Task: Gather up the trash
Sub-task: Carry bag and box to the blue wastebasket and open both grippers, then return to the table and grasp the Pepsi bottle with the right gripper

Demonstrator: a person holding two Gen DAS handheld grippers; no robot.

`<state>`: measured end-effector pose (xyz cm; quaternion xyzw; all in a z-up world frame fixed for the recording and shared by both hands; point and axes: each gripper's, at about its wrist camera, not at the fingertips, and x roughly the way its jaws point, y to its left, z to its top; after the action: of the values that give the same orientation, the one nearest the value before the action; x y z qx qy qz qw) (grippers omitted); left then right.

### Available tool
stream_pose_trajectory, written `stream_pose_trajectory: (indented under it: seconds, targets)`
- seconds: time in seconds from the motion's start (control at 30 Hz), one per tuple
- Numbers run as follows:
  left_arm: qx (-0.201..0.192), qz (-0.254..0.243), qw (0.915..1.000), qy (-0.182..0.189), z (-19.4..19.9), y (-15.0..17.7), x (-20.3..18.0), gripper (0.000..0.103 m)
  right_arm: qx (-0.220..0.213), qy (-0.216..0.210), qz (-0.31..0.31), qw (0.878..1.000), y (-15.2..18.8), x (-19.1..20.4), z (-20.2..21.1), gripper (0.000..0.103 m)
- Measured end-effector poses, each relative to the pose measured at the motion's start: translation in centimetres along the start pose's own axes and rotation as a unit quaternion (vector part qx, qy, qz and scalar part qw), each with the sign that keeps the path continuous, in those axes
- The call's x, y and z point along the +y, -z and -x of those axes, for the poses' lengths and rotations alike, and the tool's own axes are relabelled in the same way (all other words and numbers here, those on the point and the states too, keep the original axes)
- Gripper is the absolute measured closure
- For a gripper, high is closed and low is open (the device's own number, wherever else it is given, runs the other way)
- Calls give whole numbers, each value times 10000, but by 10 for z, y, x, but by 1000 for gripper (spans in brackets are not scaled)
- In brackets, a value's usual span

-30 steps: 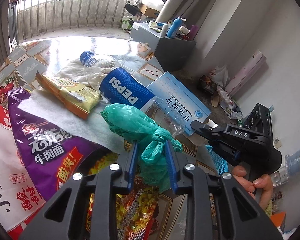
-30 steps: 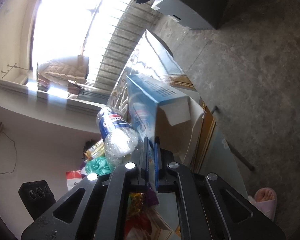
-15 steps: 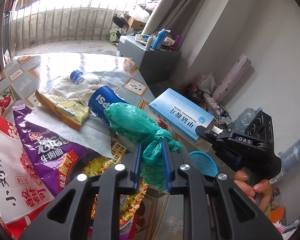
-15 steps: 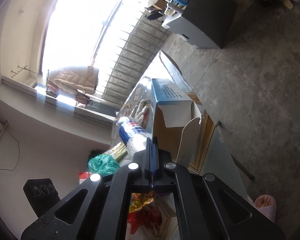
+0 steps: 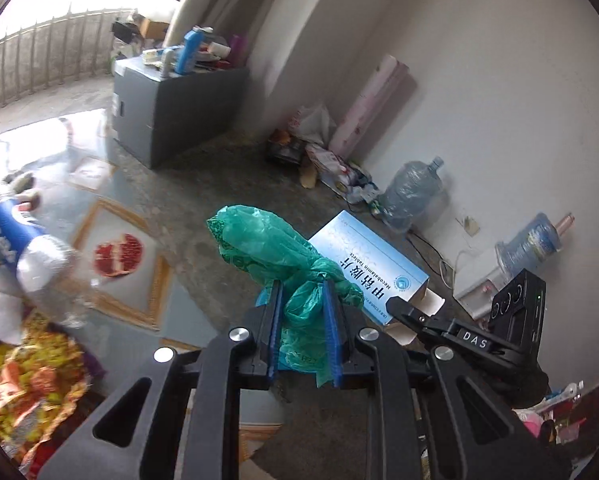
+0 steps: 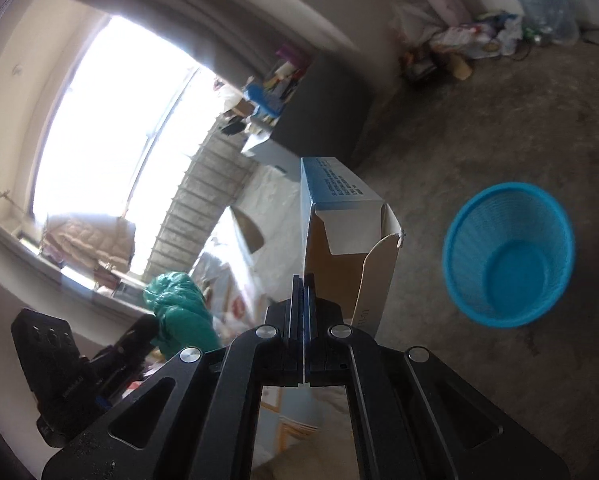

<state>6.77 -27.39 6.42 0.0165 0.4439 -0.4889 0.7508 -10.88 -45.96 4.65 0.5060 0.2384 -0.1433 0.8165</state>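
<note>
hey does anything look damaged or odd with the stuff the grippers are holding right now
The blue medicine box in the right gripper has its end flap torn open and is pinched by one thin wall. The green plastic bag in the left gripper is just crumpled.

The blue box (image 5: 369, 270) bore the Chinese characters "甲钴胺片" above "Mecobalamin Tablets". White letters "DAS" stood on the right gripper (image 5: 475, 340). Lettering on the blue bottle label (image 5: 9, 228) was too blurred to read.
</note>
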Motion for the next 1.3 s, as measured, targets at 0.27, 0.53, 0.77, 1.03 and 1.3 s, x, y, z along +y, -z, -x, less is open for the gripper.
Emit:
stream_pose_trajectory:
  seconds: [0.27,0.53,0.77,1.03,1.3]
  targets:
    - [1426,-648,9877,29,-171,-1,-77,84,229,1208,-906,9883,-8,-115,-16,103]
    - [1957,-998,9729,-727,-266,12,-85,62,1115,1868,-1074,9701,-26,-182,-98,61]
    - [1617,-912,9799,-727,-241,13,-67,53,866,2224,-885,9671,-21,-193,-88,53]
    - [1172,-999,9850,-780,-178,12,-66,52,382,2148,-523,9745,-17,-159,-52,53]
    - [318,-869,9914,-931,-72,11,-40,52,121,1651,241,9859,-12,-92,-32,52]
